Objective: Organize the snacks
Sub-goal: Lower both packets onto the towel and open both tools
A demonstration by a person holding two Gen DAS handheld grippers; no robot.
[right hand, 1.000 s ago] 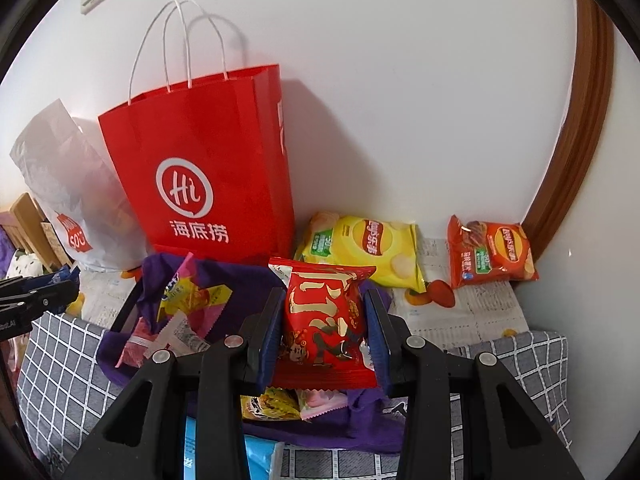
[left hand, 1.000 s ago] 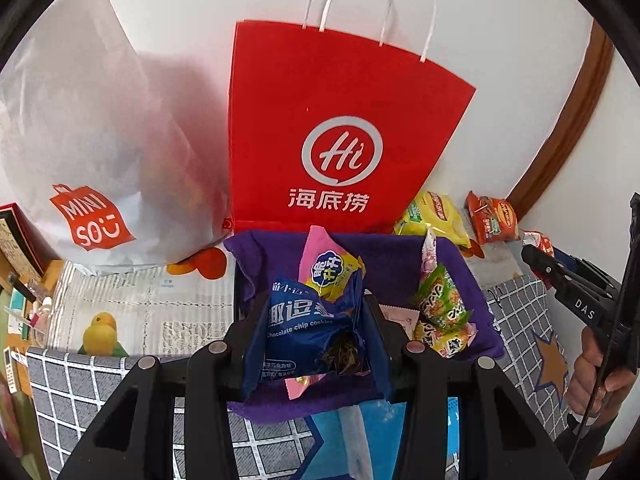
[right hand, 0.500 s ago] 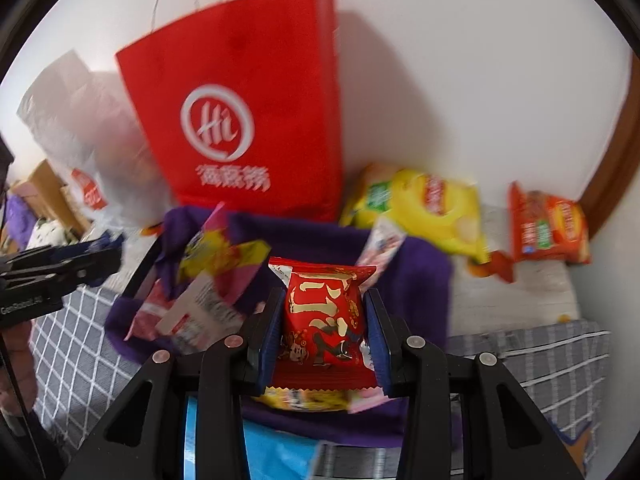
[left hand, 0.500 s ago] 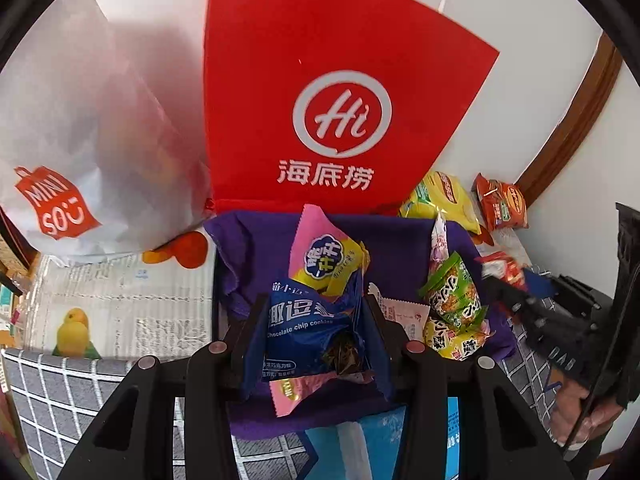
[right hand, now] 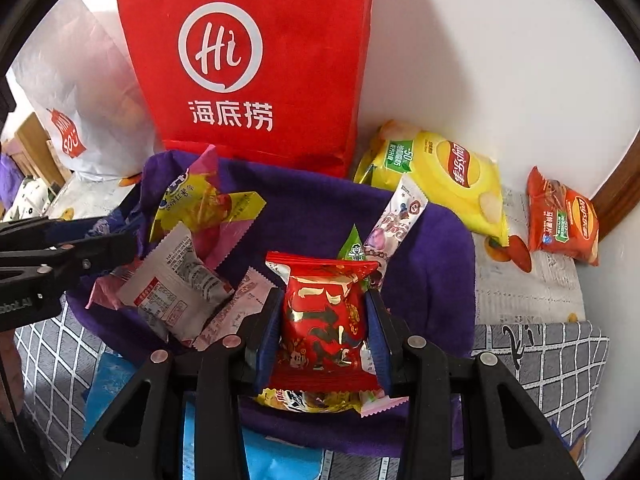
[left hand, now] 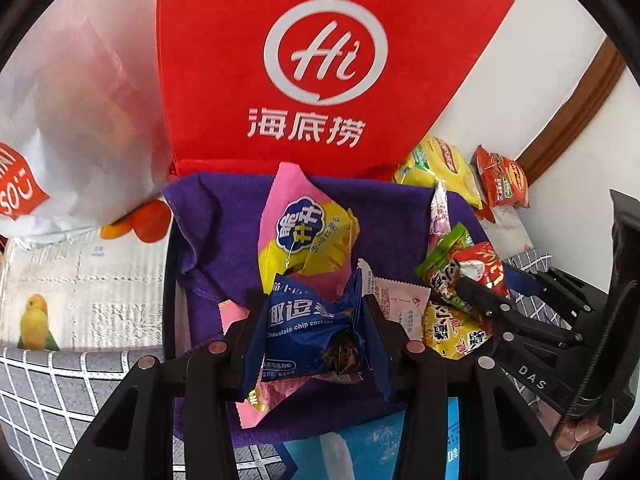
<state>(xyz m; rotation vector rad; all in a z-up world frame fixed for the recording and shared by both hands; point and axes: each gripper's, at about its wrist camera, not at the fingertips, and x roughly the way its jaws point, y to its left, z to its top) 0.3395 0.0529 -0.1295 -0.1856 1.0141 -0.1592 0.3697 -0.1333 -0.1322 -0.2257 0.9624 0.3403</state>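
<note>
My left gripper (left hand: 310, 330) is shut on a blue chocolate chip cookie packet (left hand: 308, 328) and holds it over the purple-lined basket (left hand: 208, 224). My right gripper (right hand: 324, 332) is shut on a red snack packet (right hand: 324, 320) over the same basket (right hand: 440, 264); it also shows in the left wrist view (left hand: 480, 268). In the basket lie a pink and yellow packet (left hand: 308, 232), a green packet (left hand: 444, 248), a yellow packet (left hand: 452, 332) and white sachets (right hand: 176, 284).
A red Hi paper bag (left hand: 312, 68) stands against the wall behind the basket, a white Miniso bag (left hand: 60, 120) to its left. A yellow Lay's bag (right hand: 444, 172) and a red-orange Lay's bag (right hand: 564, 216) lie right of the basket. A grey checked cloth (right hand: 560, 360) covers the table.
Both grippers moved forward and down toward the basket, still holding their packets. The right gripper now sits over the basket's right side, close to the left one.
</note>
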